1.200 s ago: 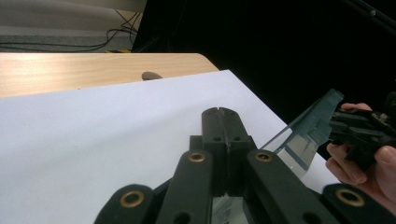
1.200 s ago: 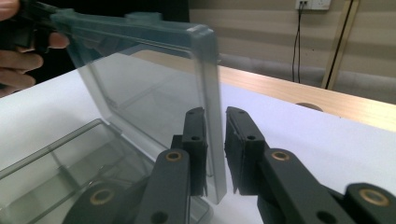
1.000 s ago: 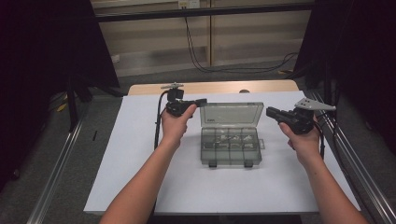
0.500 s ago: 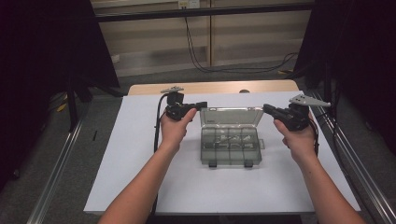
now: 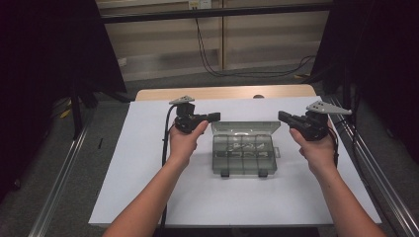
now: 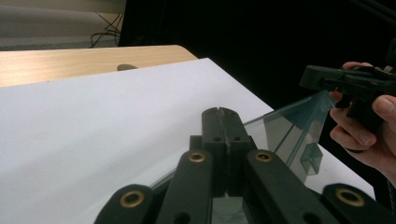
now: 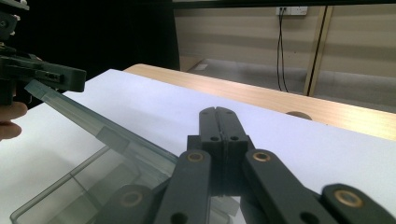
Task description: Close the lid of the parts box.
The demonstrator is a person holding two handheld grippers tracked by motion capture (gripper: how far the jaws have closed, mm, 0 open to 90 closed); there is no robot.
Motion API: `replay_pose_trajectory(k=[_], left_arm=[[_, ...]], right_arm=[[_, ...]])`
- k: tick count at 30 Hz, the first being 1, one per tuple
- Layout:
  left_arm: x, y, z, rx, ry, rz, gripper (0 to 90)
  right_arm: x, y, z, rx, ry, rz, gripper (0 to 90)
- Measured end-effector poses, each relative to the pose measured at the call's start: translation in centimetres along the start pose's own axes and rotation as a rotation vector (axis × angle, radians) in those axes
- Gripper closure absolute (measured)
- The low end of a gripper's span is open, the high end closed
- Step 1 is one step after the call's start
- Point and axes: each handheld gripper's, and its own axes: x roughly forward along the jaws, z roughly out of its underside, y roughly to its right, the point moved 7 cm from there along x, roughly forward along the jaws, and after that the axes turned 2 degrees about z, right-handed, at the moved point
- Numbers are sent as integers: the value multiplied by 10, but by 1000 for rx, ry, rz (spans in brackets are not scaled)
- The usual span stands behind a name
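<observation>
Your right gripper (image 5: 282, 116) is closing in on smoky clear plastic compartment box (image 5: 243, 154) lid; both grippers, left gripper (image 5: 216, 116) included, clenched empty, flanking raised lid on white tabletop (image 5: 148, 148), poised for closing it.

White sheet (image 5: 148, 168) covers wooden table (image 5: 222, 93); black cables (image 5: 212, 54) hang against beige wall behind.

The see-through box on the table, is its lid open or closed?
Open. The box has its clear lid tilted up behind the compartments, and both gripper views show the lid standing at a slant above the tray.
</observation>
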Motion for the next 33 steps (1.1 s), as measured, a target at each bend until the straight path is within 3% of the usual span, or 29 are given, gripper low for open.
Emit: replay_pose_trajectory(k=[4,8,11,18,33], left_arm=[[-3,7,2,5,12,12,900],[-8,13,5,36,8,14,900],[-11,17,7,42,19,1,900],[-18,26,20,58,13,9,900],[-33,44,41,147,-7,-19,900]], right_arm=[[-4,-5,3,-7,-1,-11,900],[-9,-12,6,-26,1,-25,900],[-13,-16,7,-29,6,-36,900],[-20,-25,15,-51,7,-51,900],[-33,-41,31,-70,9,-62,900]])
